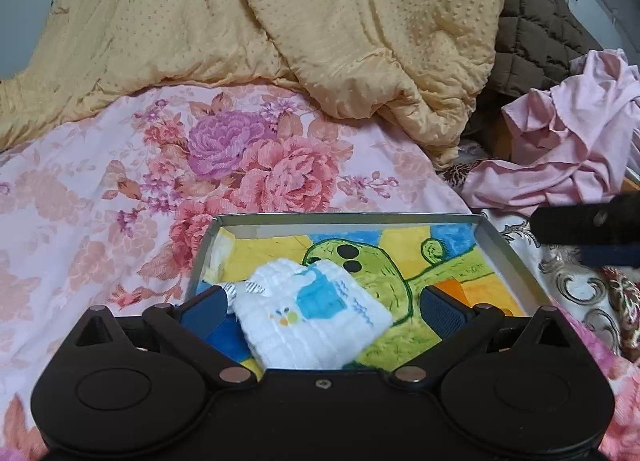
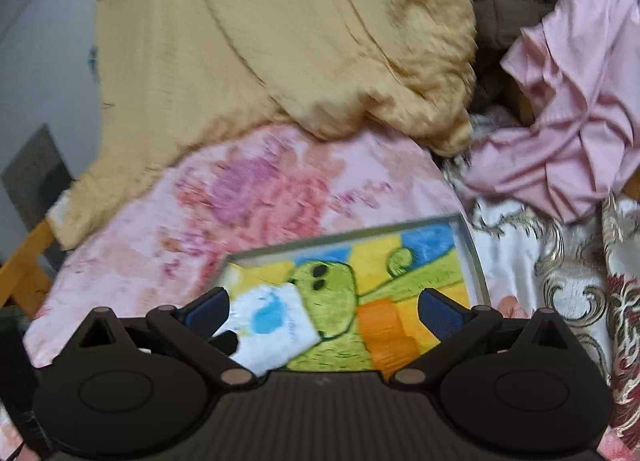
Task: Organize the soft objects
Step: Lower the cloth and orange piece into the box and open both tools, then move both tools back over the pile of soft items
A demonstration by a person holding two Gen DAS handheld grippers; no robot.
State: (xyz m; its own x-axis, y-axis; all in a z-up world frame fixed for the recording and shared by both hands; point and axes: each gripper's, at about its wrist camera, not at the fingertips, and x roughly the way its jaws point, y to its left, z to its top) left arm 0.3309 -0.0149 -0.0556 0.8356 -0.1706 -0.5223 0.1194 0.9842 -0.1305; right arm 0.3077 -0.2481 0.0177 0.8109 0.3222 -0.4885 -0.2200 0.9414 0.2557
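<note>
Folded white cloth [image 1: 316,315] lying in the box [image 1: 505,245], both grippers spread wide above it.

The left gripper [image 1: 326,307] and right gripper [image 2: 324,311] have their jaws apart, gripping nothing; the cloth, printed with a blue patch, rests on the box's painted green-and-yellow floor toward its left side. The box sits on a flowered bedsheet [image 1: 100,189]. Behind it heaps a yellow quilt [image 1: 280,21]; a crumpled pink garment [image 1: 568,149] and a brown quilted blanket [image 1: 532,21] crowd the right.
</note>
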